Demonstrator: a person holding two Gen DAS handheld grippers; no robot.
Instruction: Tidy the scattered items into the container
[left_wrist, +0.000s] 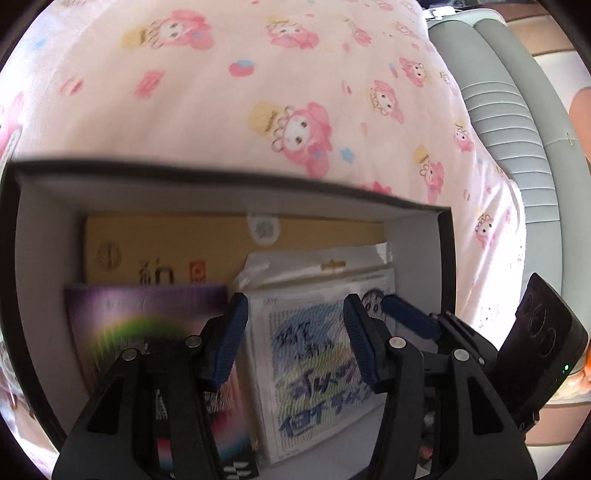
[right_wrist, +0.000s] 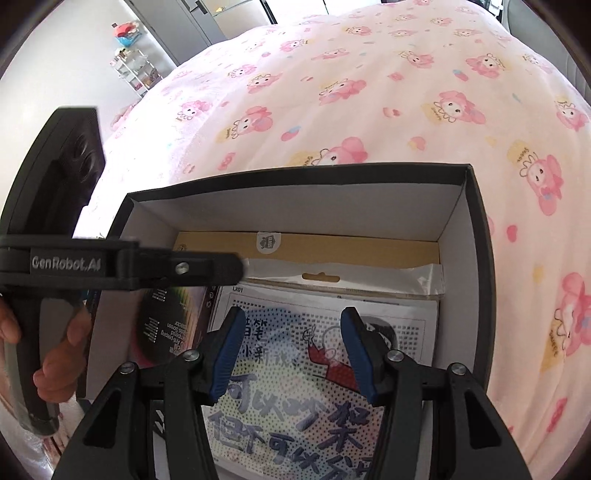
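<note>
**A:** Where are your claws right now?

**B:** Both hang over the black box (right_wrist: 480, 236), pointing down into it. My left claw (left_wrist: 291, 339) stands spread, blue pads apart, nothing between them. My right claw (right_wrist: 291, 354) is the same: pads apart, pinching nothing.

**A:** And the box?

**B:** It sits on the bed, on a pink bedspread (right_wrist: 369, 103) printed with cartoon bunnies. Its walls are white inside and dark outside.

**A:** What lies in it?

**B:** A flat yellow carton (right_wrist: 332, 247) lies along the far wall. In front of it, a dotted picture sheet in a clear sleeve (right_wrist: 295, 406) with a cartoon figure and large characters; it fills the middle and right of the floor. To its left, a dark purple package (left_wrist: 147, 332) with a rainbow glow; from my right wrist I see a round print with small text on it.

**A:** Do the claws touch anything?

**B:** I cannot tell for sure; both seem to hang just above the sheet. My left claw reaches in over the box's left wall, and a hand (right_wrist: 59, 354) grips its handle outside the box.
</note>
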